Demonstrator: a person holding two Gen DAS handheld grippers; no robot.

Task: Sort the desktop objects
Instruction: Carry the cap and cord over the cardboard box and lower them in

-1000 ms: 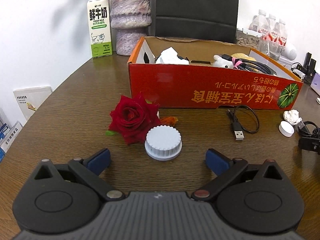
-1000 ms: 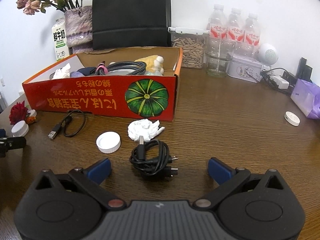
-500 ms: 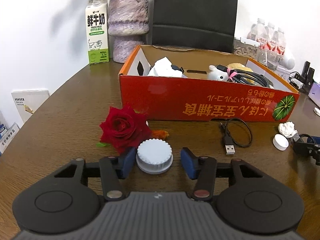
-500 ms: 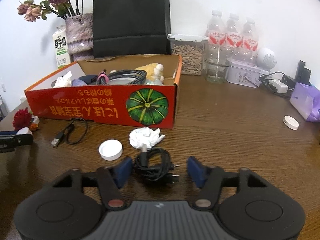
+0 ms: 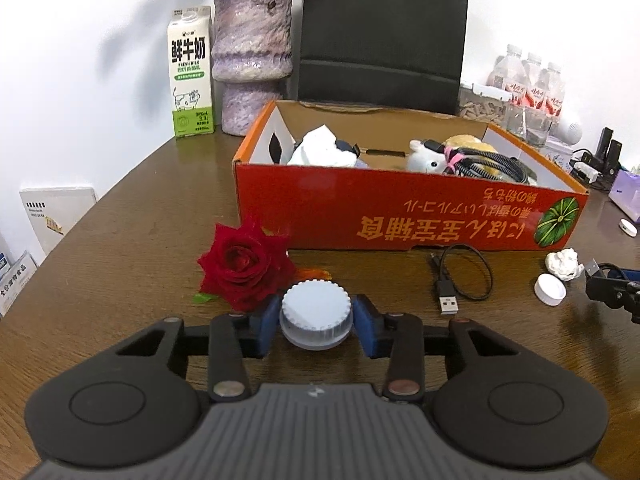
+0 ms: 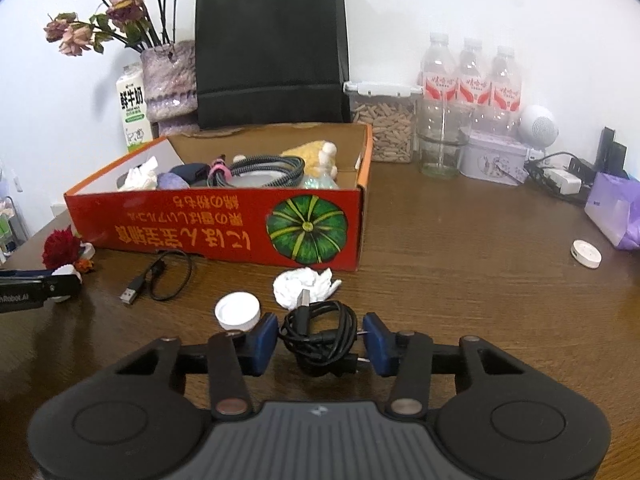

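My left gripper (image 5: 316, 322) is shut on a white ribbed jar lid (image 5: 316, 314) just in front of a red rose (image 5: 244, 264). My right gripper (image 6: 320, 342) is shut on a coiled black cable (image 6: 320, 330) on the table. A crumpled white paper ball (image 6: 304, 286) and a small white cap (image 6: 237, 311) lie just beyond it. A black USB cable (image 5: 460, 276) lies before the red cardboard box (image 5: 400, 216), which holds cables, tissue and a plush toy.
A milk carton (image 5: 190, 76), purple vase (image 5: 250, 60) and black bag (image 6: 272, 44) stand behind the box. Water bottles (image 6: 472, 84), a jar of sticks (image 6: 382, 124), a tin (image 6: 492, 156), a purple pack (image 6: 616, 216) and a white puck (image 6: 586, 253) are to the right.
Both grippers have closed from wide open, the left onto the jar lid and the right onto the coiled cable. Both views have risen slightly.
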